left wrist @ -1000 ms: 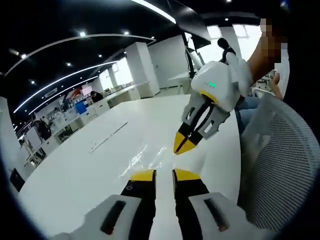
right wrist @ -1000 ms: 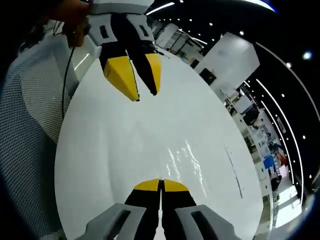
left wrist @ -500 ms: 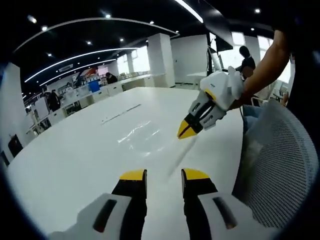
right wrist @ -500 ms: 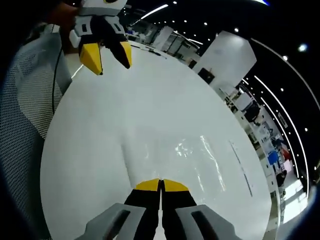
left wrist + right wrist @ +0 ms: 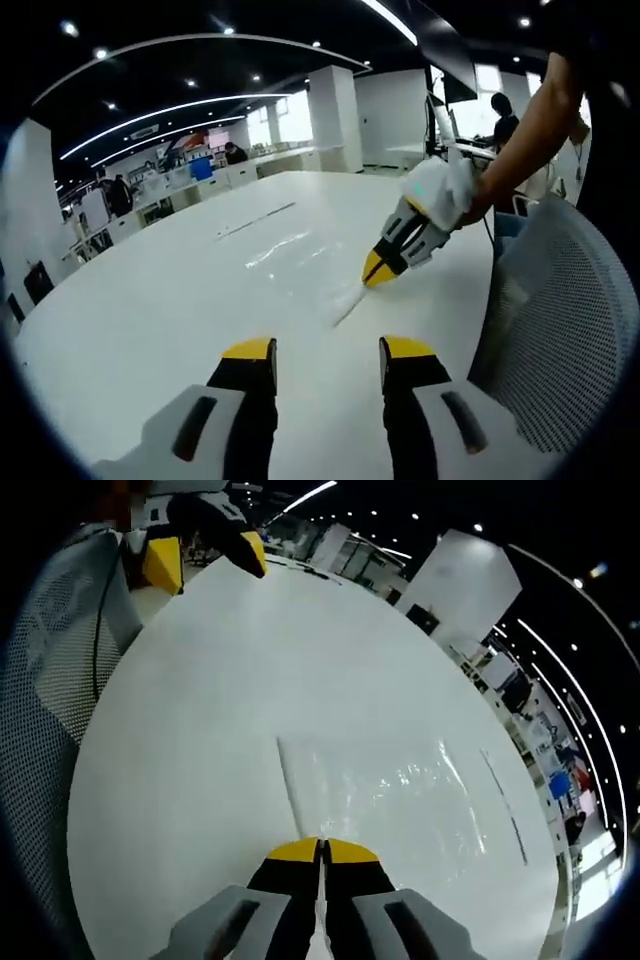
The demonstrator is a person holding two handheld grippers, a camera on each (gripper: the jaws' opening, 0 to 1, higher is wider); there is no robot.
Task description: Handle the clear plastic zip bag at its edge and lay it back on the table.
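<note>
Clear zip bag (image 5: 385,795) lies flat on table (image 5: 200,740).

A large glossy white bench (image 5: 150,310) fills an open office with a black ceiling, curved strip lights (image 5: 150,110), white square pillars (image 5: 335,115) and a white mesh chair (image 5: 560,330).

Broad white worktop (image 5: 150,300) lies open at frame left and centre; a mesh chair (image 5: 560,330) crowds its lower-right edge.

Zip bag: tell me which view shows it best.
Right gripper view: the clear zip bag spreads flat on the table, edge pinched in the right claw. Left gripper view shows the zip bag as glare, farther off.
</note>
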